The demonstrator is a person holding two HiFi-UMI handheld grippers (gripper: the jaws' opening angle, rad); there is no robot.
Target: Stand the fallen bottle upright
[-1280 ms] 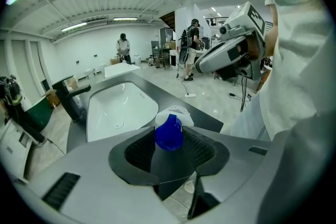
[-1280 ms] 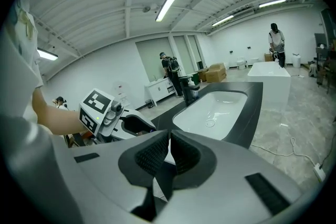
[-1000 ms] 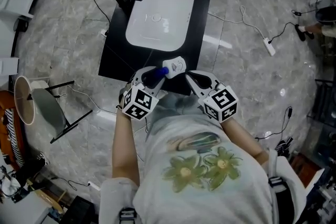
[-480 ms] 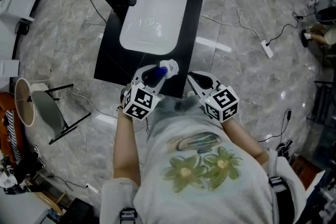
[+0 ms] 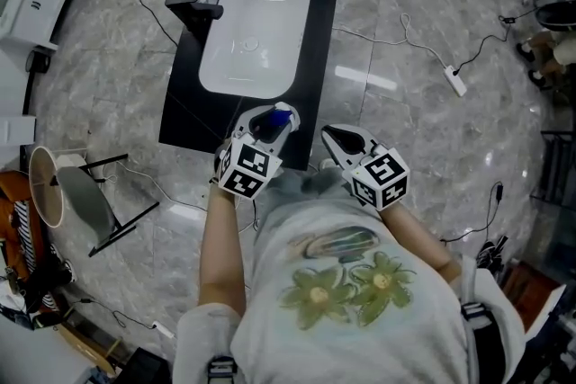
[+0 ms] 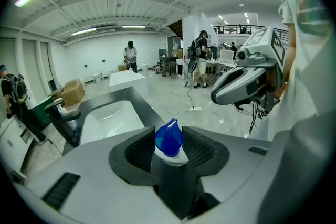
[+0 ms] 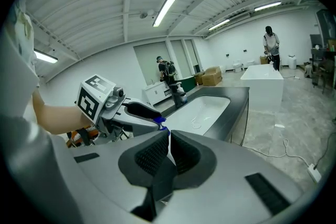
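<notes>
My left gripper (image 5: 270, 125) is shut on the bottle (image 5: 281, 114), over the near edge of the black counter (image 5: 180, 117). In the left gripper view the bottle's blue pointed top and white collar (image 6: 168, 140) stand between the ribbed pads (image 6: 142, 150). The rest of the bottle is hidden under the gripper. My right gripper (image 5: 335, 139) hangs just to the right with its jaws together and nothing between them. From the right gripper view (image 7: 167, 150) the left gripper (image 7: 137, 112) shows with a bit of blue (image 7: 160, 122) at its tip.
A white basin (image 5: 252, 31) is sunk in the counter, with a dark faucet (image 5: 193, 9) on its left. A folding chair (image 5: 85, 193) stands on the marble floor at left. A power strip (image 5: 456, 81) and cables lie at right. Several people stand far off.
The counter has drawn away from both grippers, up and left in the head view. The bottle's white labelled part, which stuck out to the right a second ago, no longer shows; only the blue top does.
</notes>
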